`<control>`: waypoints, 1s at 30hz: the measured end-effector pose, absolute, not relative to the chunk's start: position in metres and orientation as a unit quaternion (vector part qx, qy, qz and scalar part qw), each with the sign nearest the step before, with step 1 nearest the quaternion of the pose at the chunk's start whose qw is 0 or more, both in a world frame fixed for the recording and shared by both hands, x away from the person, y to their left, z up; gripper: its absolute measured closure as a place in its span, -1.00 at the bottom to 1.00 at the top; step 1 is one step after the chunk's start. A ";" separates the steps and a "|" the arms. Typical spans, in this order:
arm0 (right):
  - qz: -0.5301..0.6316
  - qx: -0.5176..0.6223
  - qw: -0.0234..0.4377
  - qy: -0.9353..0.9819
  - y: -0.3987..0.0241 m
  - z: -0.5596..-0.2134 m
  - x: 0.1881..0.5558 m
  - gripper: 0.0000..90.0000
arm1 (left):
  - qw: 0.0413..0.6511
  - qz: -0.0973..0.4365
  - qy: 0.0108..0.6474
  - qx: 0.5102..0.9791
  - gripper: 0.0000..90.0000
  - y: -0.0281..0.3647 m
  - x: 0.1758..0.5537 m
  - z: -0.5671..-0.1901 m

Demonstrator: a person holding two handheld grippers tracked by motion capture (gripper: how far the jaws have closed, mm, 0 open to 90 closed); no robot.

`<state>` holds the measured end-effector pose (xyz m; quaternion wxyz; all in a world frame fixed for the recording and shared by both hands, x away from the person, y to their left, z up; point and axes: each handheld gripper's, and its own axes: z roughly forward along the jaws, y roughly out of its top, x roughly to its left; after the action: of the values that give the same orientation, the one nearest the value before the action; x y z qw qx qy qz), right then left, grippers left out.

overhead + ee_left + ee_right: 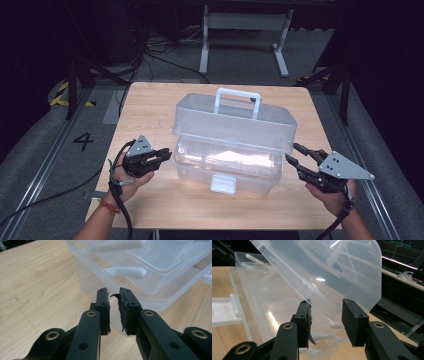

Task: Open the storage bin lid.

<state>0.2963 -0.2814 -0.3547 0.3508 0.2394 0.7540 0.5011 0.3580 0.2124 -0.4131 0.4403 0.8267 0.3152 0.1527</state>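
A clear plastic toolbox (225, 167) stands mid-table with its lid (235, 122) raised partway and a white handle (237, 95) on top. A white latch (223, 184) hangs at its front. My left gripper (167, 154) lies low by the box's left end. In the left gripper view my left gripper (113, 293) has its jaws a narrow gap apart with nothing between them, facing the box's corner (95, 282). My right gripper (291, 152) is at the box's right end. In the right gripper view my right gripper (325, 302) stands open, with the lid's edge (322, 287) just beyond the jaws.
The wooden table (150, 110) has bare room left, right and in front of the box. Behind it a white metal frame (245, 22) stands on the floor, with cables and dark stands at both sides. A floor mark "4" (83, 141) lies left.
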 end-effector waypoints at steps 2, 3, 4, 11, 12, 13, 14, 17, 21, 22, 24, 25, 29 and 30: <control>0.502 0.240 0.354 0.752 -0.281 -0.354 0.296 0.38 | 0.437 0.156 0.319 0.826 0.76 0.211 0.359 -0.415; 0.499 0.239 0.358 0.752 -0.281 -0.354 0.296 0.39 | 0.443 0.149 0.322 0.823 0.75 0.211 0.360 -0.416; 0.496 0.240 0.363 0.752 -0.280 -0.354 0.296 0.40 | 0.443 0.147 0.323 0.823 0.74 0.212 0.361 -0.416; 0.494 0.244 0.382 0.742 -0.278 -0.352 0.298 0.44 | 0.430 0.142 0.326 0.830 0.72 0.211 0.361 -0.420; 0.494 0.245 0.382 0.741 -0.278 -0.351 0.299 0.44 | 0.431 0.140 0.327 0.829 0.71 0.210 0.362 -0.421; 0.495 0.245 0.384 0.740 -0.278 -0.350 0.299 0.45 | 0.426 0.144 0.325 0.832 0.71 0.211 0.362 -0.422; 0.494 0.247 0.386 0.739 -0.278 -0.349 0.300 0.46 | 0.426 0.142 0.325 0.833 0.70 0.210 0.362 -0.422; 0.492 0.250 0.394 0.735 -0.277 -0.347 0.302 0.48 | 0.427 0.144 0.326 0.831 0.70 0.209 0.363 -0.422; 0.488 0.256 0.406 0.729 -0.277 -0.344 0.306 0.51 | 0.437 0.144 0.321 0.828 0.69 0.211 0.361 -0.418; 0.487 0.256 0.408 0.729 -0.277 -0.343 0.307 0.52 | 0.442 0.145 0.317 0.826 0.68 0.211 0.361 -0.416; 0.485 0.259 0.410 0.728 -0.277 -0.343 0.309 0.53 | 0.447 0.144 0.318 0.823 0.67 0.211 0.359 -0.415; 0.484 0.260 0.410 0.728 -0.277 -0.342 0.310 0.54 | 0.451 0.145 0.317 0.822 0.67 0.212 0.359 -0.414; 0.485 0.269 0.411 0.724 -0.277 -0.337 0.316 0.55 | 0.456 0.143 0.312 0.821 0.64 0.210 0.358 -0.412; 0.484 0.271 0.411 0.723 -0.277 -0.336 0.317 0.56 | 0.455 0.145 0.313 0.821 0.63 0.209 0.358 -0.412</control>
<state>0.3167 -0.2769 -0.3360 0.4113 0.2707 0.7233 0.4841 0.3579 0.2089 -0.4119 0.4548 0.8209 0.3134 0.1453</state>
